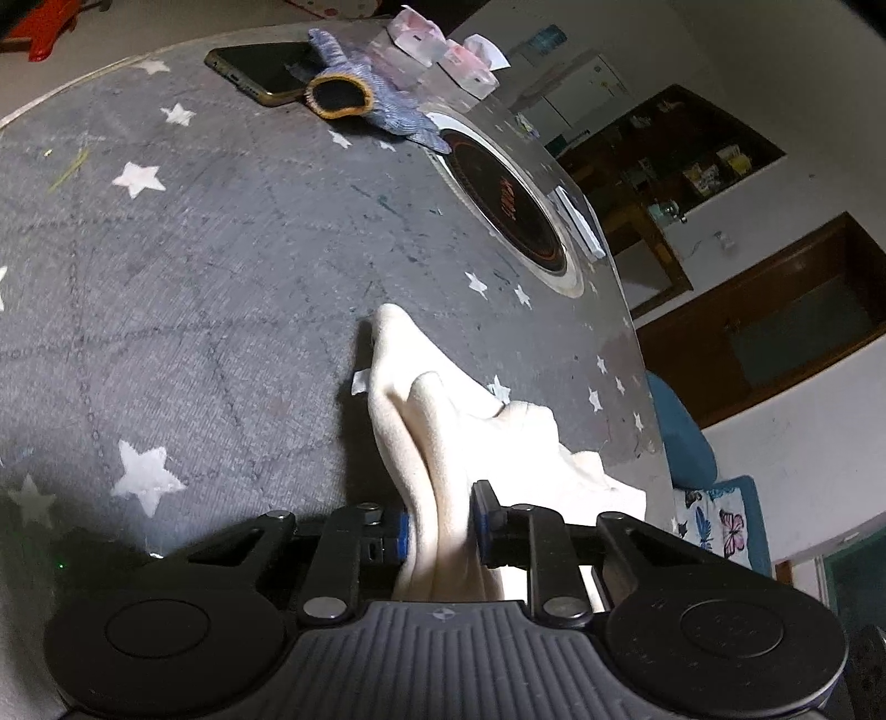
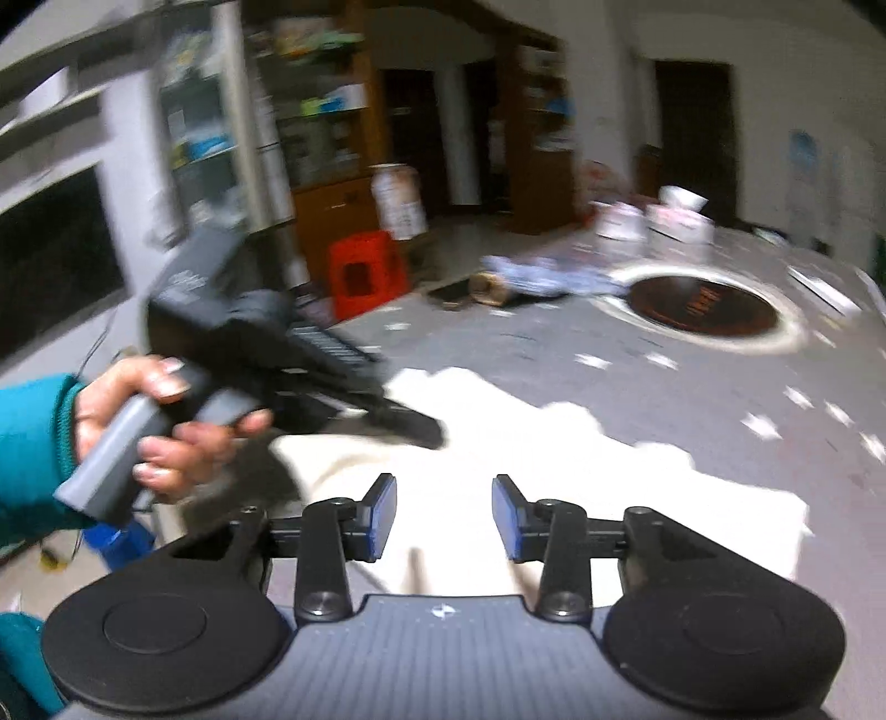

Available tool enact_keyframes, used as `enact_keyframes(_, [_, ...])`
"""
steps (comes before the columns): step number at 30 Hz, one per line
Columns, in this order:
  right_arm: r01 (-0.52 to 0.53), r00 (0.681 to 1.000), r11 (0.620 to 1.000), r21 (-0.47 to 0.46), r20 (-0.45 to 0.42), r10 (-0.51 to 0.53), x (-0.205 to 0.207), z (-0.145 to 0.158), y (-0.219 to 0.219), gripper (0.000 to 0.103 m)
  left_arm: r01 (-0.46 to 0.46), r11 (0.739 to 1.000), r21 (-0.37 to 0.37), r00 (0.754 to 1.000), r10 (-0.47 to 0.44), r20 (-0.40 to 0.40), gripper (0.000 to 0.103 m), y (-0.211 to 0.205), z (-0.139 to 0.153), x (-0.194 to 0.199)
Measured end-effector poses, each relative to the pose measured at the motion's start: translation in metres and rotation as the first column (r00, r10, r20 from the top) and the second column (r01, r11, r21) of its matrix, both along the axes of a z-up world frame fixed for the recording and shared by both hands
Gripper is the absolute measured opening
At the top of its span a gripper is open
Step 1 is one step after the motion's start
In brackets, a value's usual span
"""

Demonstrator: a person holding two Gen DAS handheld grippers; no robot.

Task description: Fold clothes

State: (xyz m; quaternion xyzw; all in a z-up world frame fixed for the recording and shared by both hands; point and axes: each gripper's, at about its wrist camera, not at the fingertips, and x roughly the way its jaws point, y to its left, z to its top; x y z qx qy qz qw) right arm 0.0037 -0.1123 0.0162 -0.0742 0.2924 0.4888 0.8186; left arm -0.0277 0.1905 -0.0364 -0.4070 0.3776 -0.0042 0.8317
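— Where is the cream-white soft cloth garment (image 1: 443,443) sitting?

— It is lying on the grey star-patterned worktop (image 1: 194,266), one bunched fold rising between the left gripper (image 1: 440,534) fingers, which are clamping it.

— And the right gripper (image 2: 444,512)?

— Its fingers are standing apart, hovering above the cloth. A fold seems underway; next it probably needs a free edge.

Grey star-print table (image 1: 166,288), cream garment (image 1: 421,421), phone (image 1: 260,69), blue knit glove (image 1: 365,105), round inset hob (image 1: 504,199), small pink-white boxes (image 1: 415,36)
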Motion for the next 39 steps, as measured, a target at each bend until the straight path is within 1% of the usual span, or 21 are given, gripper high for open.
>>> enact_keyframes(3, [0.125,0.992,0.992,-0.012,-0.014,-0.125,0.021,-0.007,-0.024,0.037,0.006,1.0,0.012,1.0,-0.006,0.006,0.023,-0.001,0.0,-0.001])
enact_keyframes(5, [0.205,0.978,0.978,-0.026,-0.017,-0.206,0.036,-0.014,-0.038,0.037,0.016,0.999,0.043,1.0,-0.017,0.013,0.022,-0.005,0.002,-0.001])
enact_keyframes(8, [0.301,0.952,0.953,-0.034,-0.048,-0.302,0.056,-0.025,-0.057,0.037,0.022,0.997,0.079,1.0,-0.023,0.017,0.022,-0.009,0.004,-0.001])
enact_keyframes(10, [0.338,0.937,0.941,-0.031,-0.079,-0.34,0.067,-0.031,-0.067,0.036,0.024,0.995,0.097,1.0,-0.025,0.018,0.022,-0.012,0.005,0.0])
enact_keyframes(13, [0.378,0.919,0.925,-0.033,-0.104,-0.379,0.08,-0.041,-0.075,0.036,0.029,0.993,0.117,0.999,-0.031,0.015,0.022,-0.014,0.007,0.001])
enact_keyframes(17, [0.406,0.903,0.914,-0.018,-0.144,-0.405,0.088,-0.051,-0.078,0.034,0.047,0.986,0.162,0.999,-0.05,0.015,0.022,-0.018,0.009,0.003])
enact_keyframes(18, [0.405,0.903,0.914,-0.01,-0.15,-0.402,0.088,-0.051,-0.077,0.03,0.053,0.983,0.178,0.998,-0.056,0.015,0.022,-0.019,0.01,0.004])
enact_keyframes(19, [0.4,0.905,0.917,-0.005,-0.157,-0.395,0.088,-0.052,-0.076,0.02,0.059,0.979,0.197,0.998,-0.063,0.014,0.022,-0.021,0.011,0.005])
enact_keyframes(22, [0.386,0.91,0.922,0.011,-0.166,-0.379,0.086,-0.052,-0.071,0.012,0.078,0.962,0.262,0.997,-0.083,0.01,0.02,-0.028,0.016,0.007])
enact_keyframes(27, [0.398,0.911,0.915,0.068,-0.145,-0.386,0.078,-0.042,-0.075,0.01,0.104,0.937,0.333,0.991,-0.124,0.039,0.018,-0.038,0.032,0.012])
enact_keyframes(33, [0.409,0.912,0.906,0.111,-0.069,-0.404,0.069,-0.017,-0.084,0.008,0.141,0.907,0.397,0.977,-0.193,0.095,0.017,-0.059,0.061,0.026])
enact_keyframes(39, [0.463,0.884,0.878,0.124,0.005,-0.467,0.075,0.008,-0.11,0.008,0.195,0.879,0.435,0.952,-0.276,0.131,0.017,-0.092,0.077,0.054])
